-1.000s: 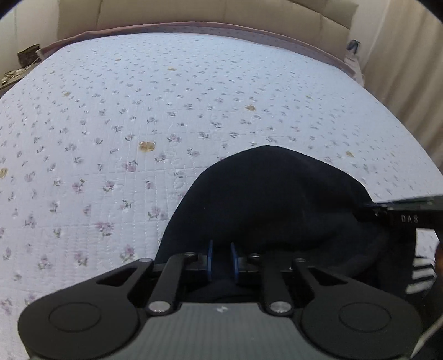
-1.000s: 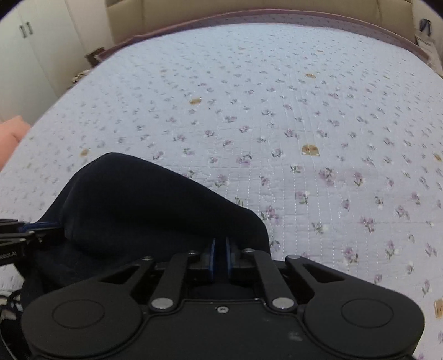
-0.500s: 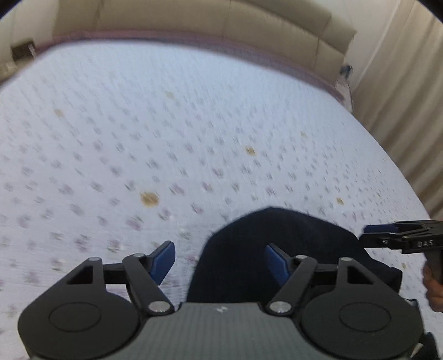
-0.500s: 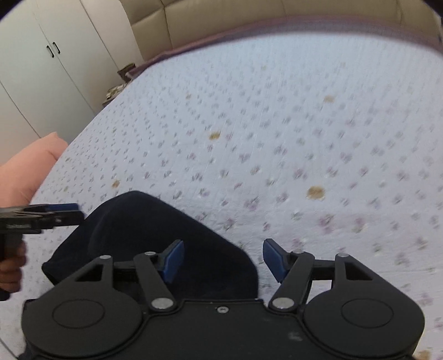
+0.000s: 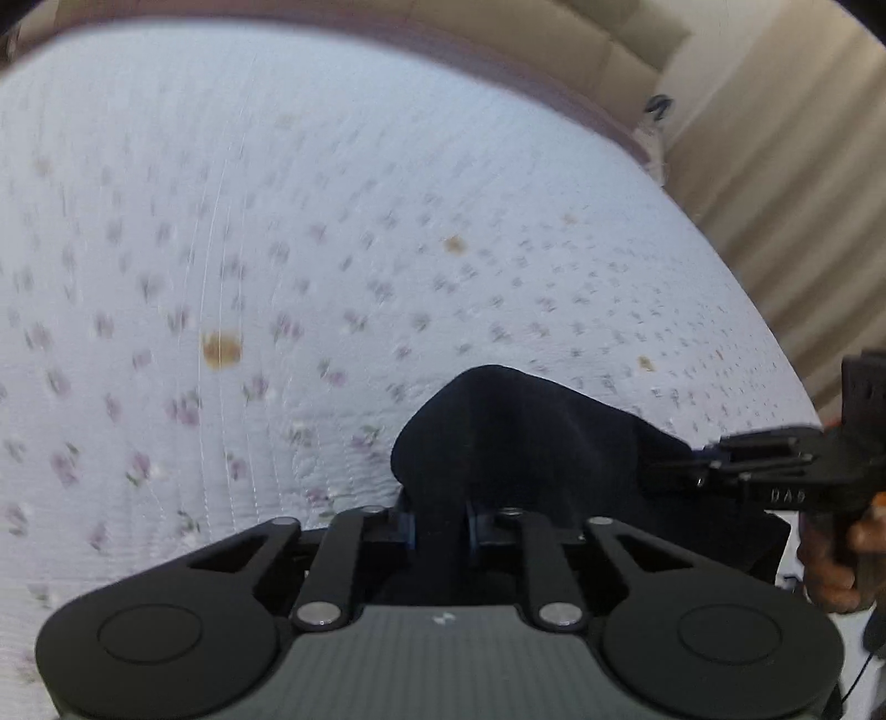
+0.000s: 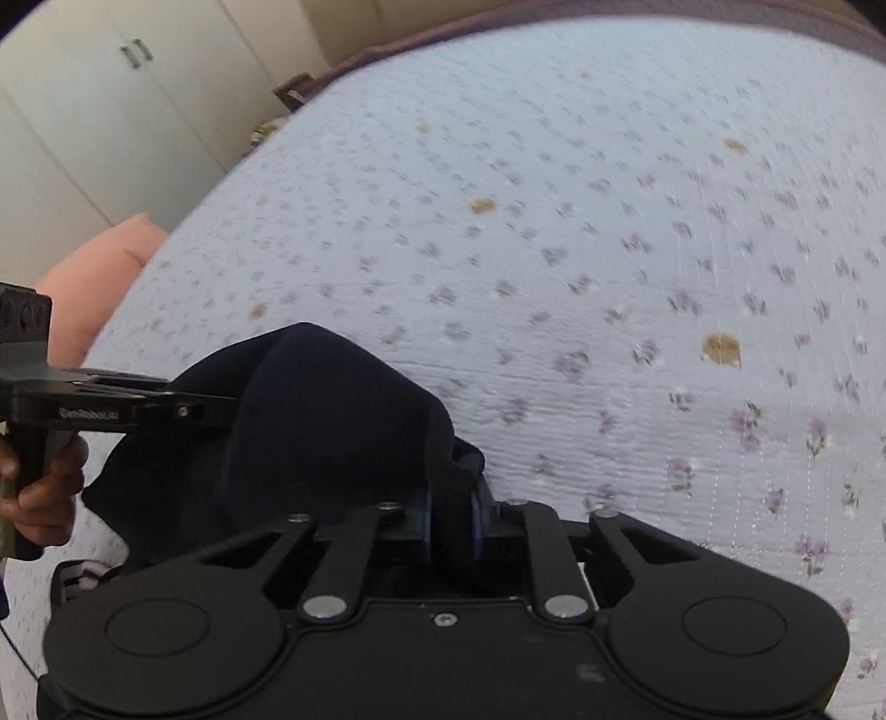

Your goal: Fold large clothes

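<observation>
A dark navy garment lies bunched on the flowered bedspread. My left gripper is shut on a fold of it, the cloth rising between the blue pads. My right gripper is shut on another fold of the same garment. Each gripper shows from the side in the other's view: the right one at the garment's right edge, the left one at its left edge.
The bedspread stretches far ahead in both views. A padded headboard and a curtain stand at the back right. White wardrobe doors and a pink cushion are at the left.
Both grippers were shut on the garment, opened wide half a second ago, and are shut on new folds of it now. The garment looks more bunched and raised.
</observation>
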`<act>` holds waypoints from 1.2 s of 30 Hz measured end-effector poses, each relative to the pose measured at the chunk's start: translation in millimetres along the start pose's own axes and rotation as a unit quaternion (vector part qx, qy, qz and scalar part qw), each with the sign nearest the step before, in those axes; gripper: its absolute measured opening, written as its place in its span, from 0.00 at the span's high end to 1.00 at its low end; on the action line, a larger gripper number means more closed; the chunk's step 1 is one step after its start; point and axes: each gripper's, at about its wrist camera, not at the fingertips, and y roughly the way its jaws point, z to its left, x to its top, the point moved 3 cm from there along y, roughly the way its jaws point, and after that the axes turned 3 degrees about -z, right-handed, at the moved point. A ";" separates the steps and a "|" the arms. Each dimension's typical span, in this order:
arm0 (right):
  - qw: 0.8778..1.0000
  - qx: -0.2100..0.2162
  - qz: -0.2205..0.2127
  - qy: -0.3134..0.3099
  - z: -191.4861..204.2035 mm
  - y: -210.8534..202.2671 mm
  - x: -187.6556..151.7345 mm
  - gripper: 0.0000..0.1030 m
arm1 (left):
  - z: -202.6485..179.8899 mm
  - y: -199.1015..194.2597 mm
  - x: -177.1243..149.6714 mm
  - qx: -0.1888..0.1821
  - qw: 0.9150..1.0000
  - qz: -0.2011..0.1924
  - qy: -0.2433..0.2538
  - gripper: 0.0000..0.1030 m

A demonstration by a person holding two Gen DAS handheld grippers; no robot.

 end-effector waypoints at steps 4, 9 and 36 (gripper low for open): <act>0.998 -0.008 -0.063 -0.024 23.6 -56.6 -3.3 0.87 | -23.7 -56.4 -4.2 -0.021 0.998 -0.060 0.019 0.88; 0.986 -0.021 -0.149 -0.065 70.7 -146.0 -34.4 0.87 | -69.2 -144.7 -26.1 -0.032 0.989 -0.125 0.068 0.92; 0.961 -0.024 -0.050 0.270 70.8 -232.3 -266.0 0.21 | -103.6 -226.5 -306.6 0.018 0.980 -0.035 -0.193 0.27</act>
